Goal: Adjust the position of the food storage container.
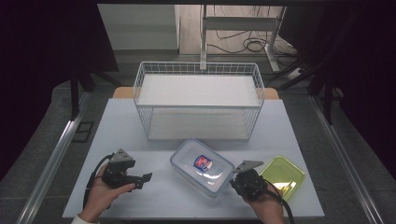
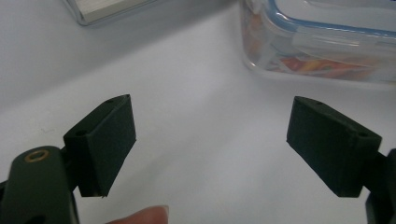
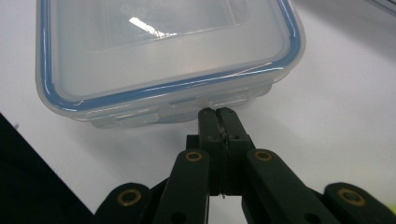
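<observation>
**Closed jaws at the container latch, other gripper spread and waiting**

Left gripper (image 1: pixel 140 179) held low over the table (image 1: pixel 159 196), left of the container, jaws spread wide with nothing between them. Pointed toward the clear food container (image 2: pixel 322 42) per the left gripper view, probably staged to brace or clamp that side once needed (a fingertip visible at the bottom edge of that view). Apart from the container, no contact.

Clear food container (image 1: pixel 201 166) lying mid-table, lid on with blue seal, red-and-blue label on top, set diagonally between the two grippers and just in front of the white wire basket (image 1: pixel 198 100). Coloured contents faintly visible through the wall, too blurred to identify.

Right gripper (image 3: pixel 218 122) with jaws pressed fully together, holding nothing, tips right up against the side latch flap of the container (image 3: pixel 163 60). Touching or a hair short, cannot tell. Closed tips likely used as a narrow wedge to flip the latch open, hence shut instead of gripping.

Green tray (image 1: pixel 284 175) at far right, just beside the right hand (image 1: pixel 267 205), empty, uninvolved for now.
</observation>
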Demonstrator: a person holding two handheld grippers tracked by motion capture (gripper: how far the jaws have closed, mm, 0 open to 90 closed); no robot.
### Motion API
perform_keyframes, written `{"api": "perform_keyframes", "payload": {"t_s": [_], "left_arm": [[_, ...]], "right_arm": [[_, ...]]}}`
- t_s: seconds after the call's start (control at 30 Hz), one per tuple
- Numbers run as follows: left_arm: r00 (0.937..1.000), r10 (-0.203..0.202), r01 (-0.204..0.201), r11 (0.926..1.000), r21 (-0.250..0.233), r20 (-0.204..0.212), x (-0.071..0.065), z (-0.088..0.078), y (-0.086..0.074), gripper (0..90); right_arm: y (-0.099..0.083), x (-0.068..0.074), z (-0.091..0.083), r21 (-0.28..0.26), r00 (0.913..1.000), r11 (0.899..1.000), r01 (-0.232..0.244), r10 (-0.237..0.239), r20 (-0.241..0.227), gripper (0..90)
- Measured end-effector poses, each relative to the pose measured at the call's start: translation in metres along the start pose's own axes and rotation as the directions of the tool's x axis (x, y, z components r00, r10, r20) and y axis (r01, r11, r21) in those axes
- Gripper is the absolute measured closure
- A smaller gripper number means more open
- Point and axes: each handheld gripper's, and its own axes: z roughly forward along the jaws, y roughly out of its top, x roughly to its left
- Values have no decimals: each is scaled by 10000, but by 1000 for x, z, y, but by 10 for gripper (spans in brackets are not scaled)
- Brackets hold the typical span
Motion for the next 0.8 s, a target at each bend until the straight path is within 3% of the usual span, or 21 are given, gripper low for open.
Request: {"api": "perform_keyframes", "payload": {"t_s": [0.3,0.33,0.5,0.63,0.67,0.7,0.73,0.77,0.8], "left_arm": [[10000,-27,27,10000,2,-38,1,0,-1,158],[10000,-29,29,10000,-12,-62,2,0,-1,158],[9999,-90,90,9999,-58,-93,3,-1,-1,157],[9999,-80,80,10000,-31,-112,3,-1,-1,157],[9999,-69,69,10000,-17,-111,3,-1,-1,157],[9999,-77,77,10000,-37,-122,3,-1,-1,157],[9998,-99,98,9999,-64,-148,3,-1,-1,154],[9998,-99,98,9999,-64,-148,3,-1,-1,153],[9997,-155,153,9998,-92,-212,3,-1,-1,152]], "right_arm": [[9,2,11,-259,9999,9996,-81,79,-76,889],[7,1,9,-404,9994,9989,-220,210,-268,890],[2,2,-5,-584,9992,9980,-242,222,-334,890],[3,18,-14,-677,9966,9976,140,-194,-804,890],[6,29,-16,-823,9898,9961,329,-439,-1357,890],[6,29,-16,-823,9898,9961,329,-439,-1357,890],[11,42,-16,-864,9847,9941,651,-781,-1558,890],[11,42,-16,-864,9847,9941,651,-781,-1558,890],[16,53,-13,-873,9784,9917,948,-1090,-1756,890]]}}
